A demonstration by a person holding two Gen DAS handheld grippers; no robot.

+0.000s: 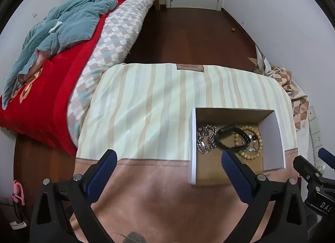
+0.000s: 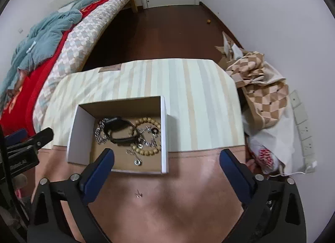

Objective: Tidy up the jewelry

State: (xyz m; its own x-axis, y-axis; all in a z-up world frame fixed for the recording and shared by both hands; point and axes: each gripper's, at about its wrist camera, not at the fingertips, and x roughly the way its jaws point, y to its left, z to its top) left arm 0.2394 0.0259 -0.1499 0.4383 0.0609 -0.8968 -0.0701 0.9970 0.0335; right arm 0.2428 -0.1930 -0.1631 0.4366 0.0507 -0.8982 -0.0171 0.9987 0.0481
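Observation:
A white cardboard box [image 1: 192, 148] [image 2: 164, 138] with a brown inside sits on the cloth-covered table. In it lie a silver chain [image 1: 206, 138] [image 2: 100, 133], a black watch band [image 1: 229, 136] [image 2: 119, 131], a wooden bead bracelet [image 1: 249, 140] [image 2: 146, 136] and small silver pieces [image 2: 136, 158]. A tiny dark piece [image 2: 138, 194] lies on the pink cloth in front of the box. My left gripper [image 1: 168, 157] is open over the cloth left of the box, its right finger above the box's near corner. My right gripper [image 2: 166, 157] is open, spanning the box's right wall, with nothing held.
The table wears a striped cloth [image 1: 146, 100] with a pink band [image 2: 178, 190] at the near edge. A bed with a red blanket [image 1: 48, 88] and blue quilt stands at left. Bags [image 2: 263, 96] lie on the floor at right. Dark wood floor [image 1: 188, 33] lies beyond.

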